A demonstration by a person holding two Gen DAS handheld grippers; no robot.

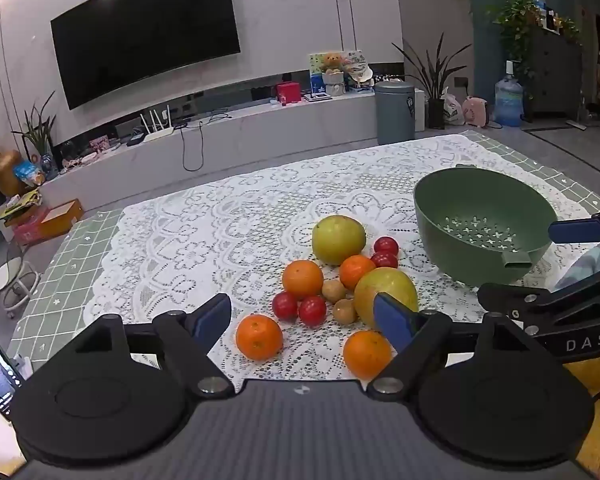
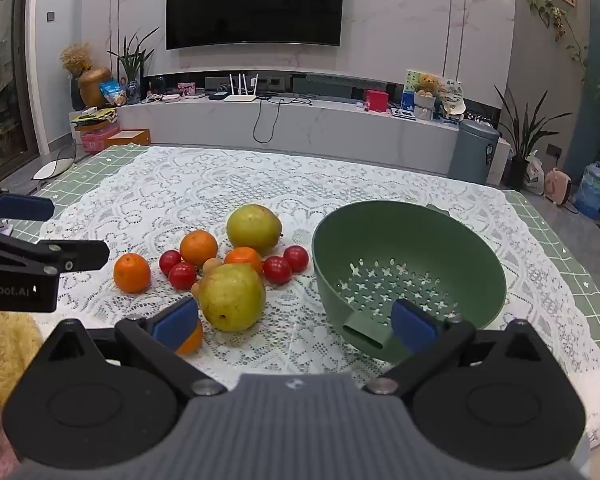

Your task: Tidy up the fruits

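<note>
Green plastic colander bowl (image 2: 408,276) is empty, holes showing all over the bottom, so I'd say sorting hasn't really started yet. The loose pile of fruit (image 1: 332,276) sits on the white lace tablecloth (image 1: 204,232): round oranges, small red ones, two big yellow-green ones, a couple of little brown ones.

The left gripper (image 1: 302,318) has its fingers spread wide, holding nothing, with the small orange (image 1: 259,337) just ahead between them and another orange (image 1: 367,354) tucked by the right fingertip. The right gripper (image 2: 296,318) is also wide apart and empty, with the big yellow-green fruit (image 2: 232,298) ahead between its fingers and the bowl's spout just inside the right finger.

Next move, I'd guess: ease the left one forward around that near orange, close gently, then carry it to the bowl.
</note>
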